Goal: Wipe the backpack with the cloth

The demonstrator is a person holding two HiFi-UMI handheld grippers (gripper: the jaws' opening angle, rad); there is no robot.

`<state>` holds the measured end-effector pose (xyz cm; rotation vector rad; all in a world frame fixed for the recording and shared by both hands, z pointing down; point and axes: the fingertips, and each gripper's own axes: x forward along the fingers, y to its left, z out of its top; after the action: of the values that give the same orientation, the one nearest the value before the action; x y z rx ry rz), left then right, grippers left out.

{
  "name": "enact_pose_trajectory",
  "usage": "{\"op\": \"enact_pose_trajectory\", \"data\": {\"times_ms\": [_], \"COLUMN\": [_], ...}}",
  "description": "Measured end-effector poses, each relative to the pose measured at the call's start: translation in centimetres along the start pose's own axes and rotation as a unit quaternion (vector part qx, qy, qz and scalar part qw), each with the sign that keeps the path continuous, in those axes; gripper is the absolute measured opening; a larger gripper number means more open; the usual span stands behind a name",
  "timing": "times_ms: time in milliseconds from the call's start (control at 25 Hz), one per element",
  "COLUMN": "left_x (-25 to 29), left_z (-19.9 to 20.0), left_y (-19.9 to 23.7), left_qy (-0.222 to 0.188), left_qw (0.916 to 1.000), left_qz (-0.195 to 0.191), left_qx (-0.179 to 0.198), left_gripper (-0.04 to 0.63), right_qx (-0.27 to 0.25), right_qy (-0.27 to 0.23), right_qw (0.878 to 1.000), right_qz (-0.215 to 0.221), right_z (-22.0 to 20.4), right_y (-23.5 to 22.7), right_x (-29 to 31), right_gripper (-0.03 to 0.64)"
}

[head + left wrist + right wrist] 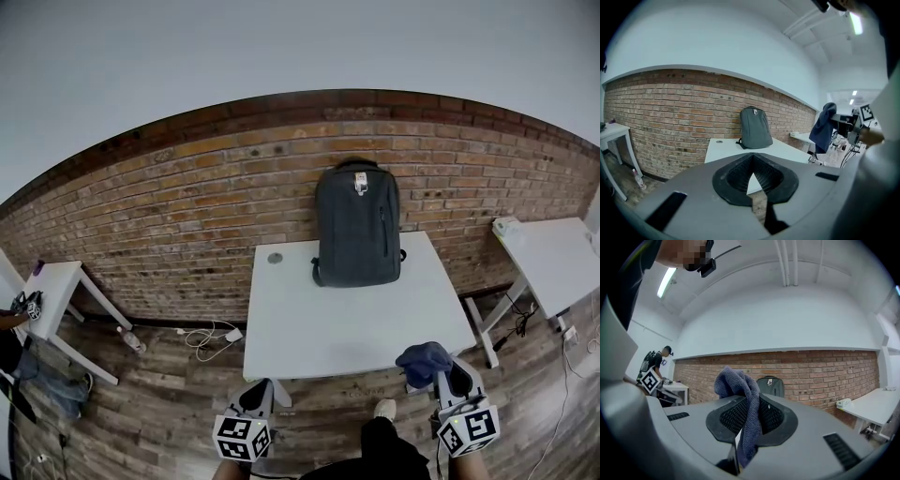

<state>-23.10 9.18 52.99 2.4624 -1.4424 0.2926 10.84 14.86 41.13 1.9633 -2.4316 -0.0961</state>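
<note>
A dark grey backpack [357,225] stands upright against the brick wall at the far edge of the white table [309,328]. My right gripper [448,377] hovers off the table's near right corner, shut on a dark blue cloth [422,359]. In the right gripper view the cloth [740,394] bunches above the jaws and hangs down between them, with the backpack [769,385] far behind. My left gripper [257,392] is below the table's near left edge, shut and holding nothing. The left gripper view shows the backpack [755,127] far off and the cloth [824,126] at the right.
Small white tables stand at the left [56,281] and right [553,253]. Cables and a white plug [211,337] and a bottle [131,339] lie on the wooden floor by the wall. A small round disc [275,257] sits on the table's far left. Another person [658,359] stands at the left table.
</note>
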Motion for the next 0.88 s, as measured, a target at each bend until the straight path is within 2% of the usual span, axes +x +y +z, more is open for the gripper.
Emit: {"op": "enact_pose_trajectory", "data": {"times_ms": [360, 480, 680, 880], "left_x": [3.8, 6.4, 11.6, 17.3], "left_z": [1.0, 2.3, 5.2, 7.9], "left_y": [0.9, 0.6, -0.1, -1.6], "left_qy": [-0.001, -0.005, -0.014, -0.013], "left_qw": [0.999, 0.9989, 0.9988, 0.9989], "left_qz": [0.043, 0.045, 0.044, 0.044], "left_qx": [-0.01, -0.011, -0.016, -0.006], "left_gripper": [-0.003, -0.003, -0.003, -0.003], "right_qx": [0.008, 0.014, 0.051, 0.032], "right_qy": [-0.018, -0.032, -0.031, -0.02], "right_qw": [1.0, 0.999, 0.998, 0.999], "right_qz": [0.015, 0.015, 0.01, 0.025], "right_z": [-0.6, -0.3, -1.3, -1.7], "right_y": [-4.9, -7.4, -12.2, -16.1], "right_x": [6.1, 8.6, 12.8, 17.2], "right_gripper": [0.04, 0.04, 0.04, 0.04]}}
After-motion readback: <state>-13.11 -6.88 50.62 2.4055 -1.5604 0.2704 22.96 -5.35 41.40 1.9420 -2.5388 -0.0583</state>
